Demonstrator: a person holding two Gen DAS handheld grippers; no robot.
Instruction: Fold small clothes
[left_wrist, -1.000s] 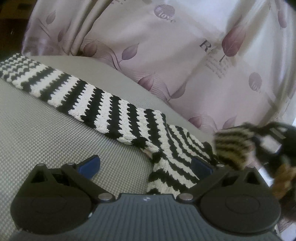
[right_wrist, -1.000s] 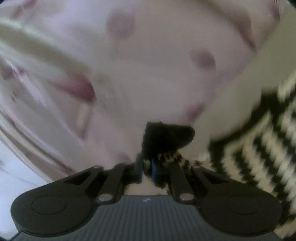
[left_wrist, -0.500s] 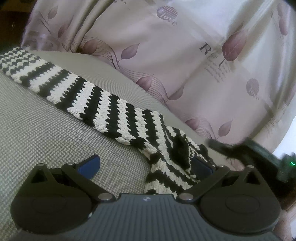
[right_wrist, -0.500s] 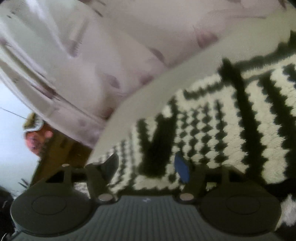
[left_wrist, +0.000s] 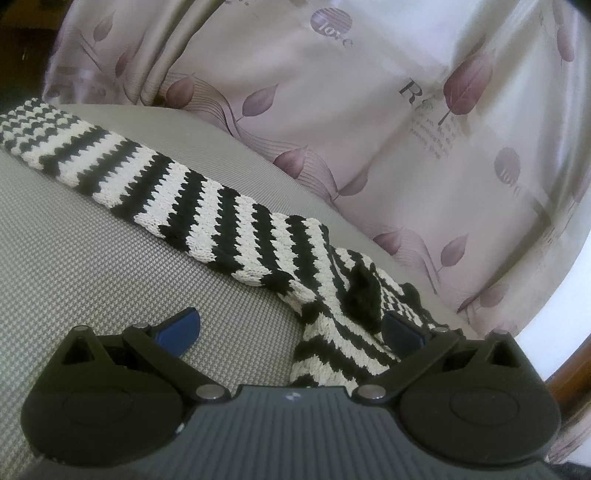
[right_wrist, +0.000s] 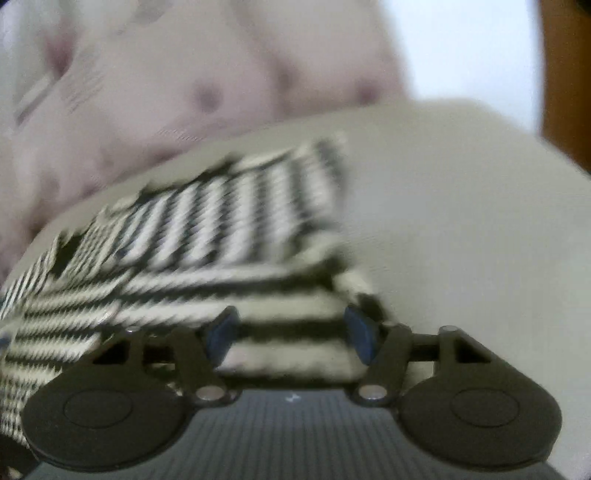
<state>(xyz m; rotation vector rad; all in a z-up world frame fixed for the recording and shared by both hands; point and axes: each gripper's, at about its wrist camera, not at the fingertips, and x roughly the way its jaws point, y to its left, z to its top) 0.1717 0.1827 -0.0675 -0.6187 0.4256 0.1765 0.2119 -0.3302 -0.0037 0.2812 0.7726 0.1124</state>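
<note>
Grey woven-textured surface (left_wrist: 92, 266) with a rounded far edge, black-and-white striped knit garment (left_wrist: 207, 206) lying flat on it along that far edge, one long striped part stretched toward the far left corner, the bunched part near the right edge

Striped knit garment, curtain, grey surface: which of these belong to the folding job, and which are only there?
Belongs to the job:
striped knit garment
left gripper, open
right gripper, open over the garment

Only there:
leaf-print curtain
grey woven surface, under the garment
</note>
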